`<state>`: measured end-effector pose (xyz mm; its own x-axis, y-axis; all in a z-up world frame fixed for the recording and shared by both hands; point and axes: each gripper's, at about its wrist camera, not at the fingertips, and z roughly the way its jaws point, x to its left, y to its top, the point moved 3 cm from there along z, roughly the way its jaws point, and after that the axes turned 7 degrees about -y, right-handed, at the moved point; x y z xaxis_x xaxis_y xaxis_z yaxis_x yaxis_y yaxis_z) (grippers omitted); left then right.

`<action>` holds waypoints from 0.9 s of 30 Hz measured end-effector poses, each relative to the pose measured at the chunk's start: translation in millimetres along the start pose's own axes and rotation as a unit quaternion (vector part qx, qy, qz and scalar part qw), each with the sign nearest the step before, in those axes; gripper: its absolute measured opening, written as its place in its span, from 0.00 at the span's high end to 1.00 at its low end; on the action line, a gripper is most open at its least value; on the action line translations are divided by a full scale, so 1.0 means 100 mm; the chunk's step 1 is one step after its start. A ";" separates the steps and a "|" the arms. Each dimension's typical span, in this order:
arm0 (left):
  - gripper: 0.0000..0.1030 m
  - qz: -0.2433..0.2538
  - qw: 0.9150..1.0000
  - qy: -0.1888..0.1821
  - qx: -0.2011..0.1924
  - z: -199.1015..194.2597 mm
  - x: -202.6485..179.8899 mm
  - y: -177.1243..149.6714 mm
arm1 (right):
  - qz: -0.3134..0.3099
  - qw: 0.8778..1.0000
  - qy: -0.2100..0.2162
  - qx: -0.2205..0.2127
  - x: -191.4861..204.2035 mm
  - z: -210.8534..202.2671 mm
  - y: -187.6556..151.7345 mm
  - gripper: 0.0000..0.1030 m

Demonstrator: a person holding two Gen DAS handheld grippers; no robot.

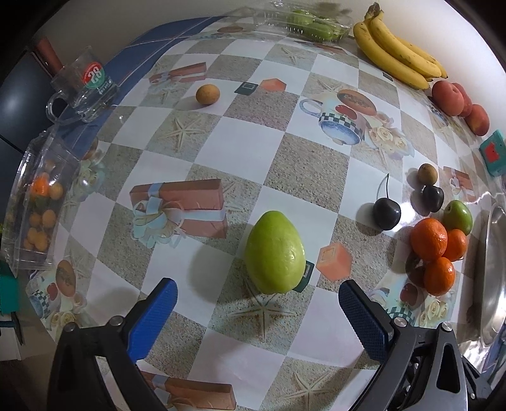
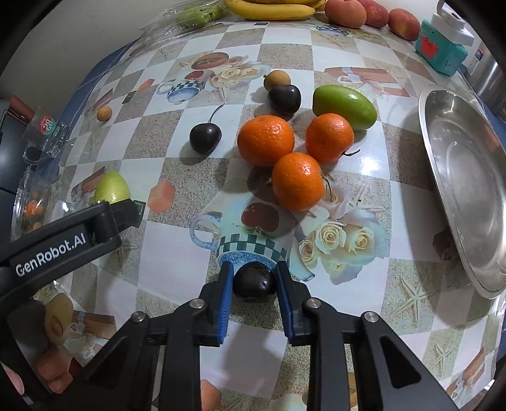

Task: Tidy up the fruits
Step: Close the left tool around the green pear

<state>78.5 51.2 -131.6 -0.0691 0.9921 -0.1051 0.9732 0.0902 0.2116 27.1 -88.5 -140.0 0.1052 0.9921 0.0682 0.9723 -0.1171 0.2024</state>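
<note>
My left gripper [image 1: 257, 295] is open, its blue pads either side of a large green guava [image 1: 275, 251] lying on the patterned tablecloth just ahead. My right gripper [image 2: 254, 279] is shut on a dark cherry [image 2: 254, 282], held above the table. Ahead of it lie three tangerines [image 2: 297, 180], a green fruit [image 2: 344, 106], two more dark cherries [image 2: 205, 137] and a small brown longan [image 2: 276, 79]. A steel plate [image 2: 474, 189] lies to the right. The left gripper's body [image 2: 63, 240] shows in the right wrist view.
Bananas [image 1: 398, 53] and peaches [image 1: 455, 98] lie along the far edge by a clear box of green fruits [image 1: 310, 25]. A glass mug [image 1: 85, 85], a lone longan [image 1: 207, 94] and a clear box of small orange fruits [image 1: 41, 202] are at left. A teal box [image 2: 439, 50] stands far right.
</note>
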 end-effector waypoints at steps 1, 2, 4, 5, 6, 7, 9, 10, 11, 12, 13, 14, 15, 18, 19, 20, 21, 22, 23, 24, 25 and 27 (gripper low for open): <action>0.00 -0.001 1.000 0.000 0.000 0.00 0.01 0.01 | 0.000 1.000 0.001 0.000 0.02 0.00 0.00 0.73; 0.00 -0.002 1.000 0.001 0.000 0.00 0.03 0.01 | 0.000 1.000 0.001 0.000 0.00 0.00 0.00 0.74; 0.00 -0.004 1.000 0.001 0.000 0.01 0.05 0.02 | 0.001 1.000 0.002 0.001 0.01 0.01 0.01 0.74; 0.00 -0.005 1.000 0.000 -0.001 0.01 0.07 0.02 | 0.002 1.000 0.005 0.001 0.01 0.01 0.02 0.74; 0.00 -0.007 1.000 -0.003 -0.002 0.01 0.09 0.02 | 0.003 1.000 0.008 0.001 0.02 0.00 0.02 0.74; 0.00 -0.011 1.000 -0.005 -0.004 0.00 0.10 0.03 | 0.005 1.000 0.020 -0.002 0.02 -0.02 0.03 0.74; 0.00 -0.020 1.000 -0.004 -0.013 -0.03 0.15 0.06 | 0.008 0.999 0.032 -0.012 -0.03 -0.11 0.05 0.74; 0.00 -0.026 0.999 -0.004 -0.019 -0.05 0.19 0.07 | 0.008 0.999 0.032 -0.017 -0.02 -0.14 0.07 0.74; 0.00 -0.029 0.999 -0.005 -0.023 -0.07 0.22 0.09 | 0.009 0.999 0.032 -0.020 -0.01 -0.16 0.08 0.74; 0.01 -0.030 0.999 -0.004 -0.028 -0.08 0.24 0.12 | 0.011 0.999 0.034 -0.021 -0.02 -0.17 0.09 0.74; 0.01 -0.030 0.999 -0.003 -0.032 -0.08 0.24 0.14 | 0.014 0.999 0.036 -0.021 -0.02 -0.17 0.10 0.74; 0.03 -0.027 0.999 -0.003 -0.033 -0.08 0.24 0.16 | 0.018 0.999 0.039 -0.022 -0.03 -0.18 0.12 0.74; 0.05 -0.025 0.999 -0.004 -0.031 -0.06 0.23 0.17 | 0.021 0.999 0.040 -0.024 -0.07 -0.20 0.12 0.74; 0.19 -0.020 0.999 -0.018 -0.023 -0.01 0.18 0.18 | 0.026 0.998 0.041 -0.030 -0.13 -0.20 0.16 0.74; 0.23 -0.018 0.999 -0.021 -0.022 0.00 0.16 0.19 | 0.027 0.998 0.041 -0.029 -0.12 -0.20 0.16 0.74; 0.29 -0.016 0.999 -0.023 -0.023 0.02 0.14 0.19 | 0.026 0.998 0.041 -0.030 -0.18 -0.13 0.14 0.74; 0.31 -0.015 0.999 -0.025 -0.024 0.01 0.11 0.20 | 0.025 0.998 0.041 -0.031 -0.17 -0.13 0.14 0.74; 0.36 -0.015 0.999 -0.029 -0.024 0.01 0.10 0.20 | 0.024 0.998 0.042 -0.032 -0.18 -0.12 0.13 0.74; 0.40 -0.016 0.999 -0.032 -0.024 0.00 0.08 0.17 | 0.024 0.998 0.042 -0.033 -0.18 -0.12 0.13 0.74; 0.41 -0.018 0.999 -0.035 -0.022 0.01 0.08 0.17 | 0.024 0.998 0.043 -0.034 -0.21 -0.15 0.11 0.74; 0.44 -0.019 0.999 -0.037 -0.021 0.02 0.08 0.18 | 0.024 0.998 0.044 -0.034 -0.21 -0.15 0.12 0.74; 0.47 -0.019 0.999 -0.040 -0.020 0.04 0.06 0.17 | 0.024 0.998 0.045 -0.033 -0.22 -0.16 0.12 0.74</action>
<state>95.4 57.8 -132.4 -0.0873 0.9777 -0.1910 0.9606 0.1334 0.2440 32.9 -112.3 -123.9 0.1292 0.9775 0.1670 0.9501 -0.1703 0.2614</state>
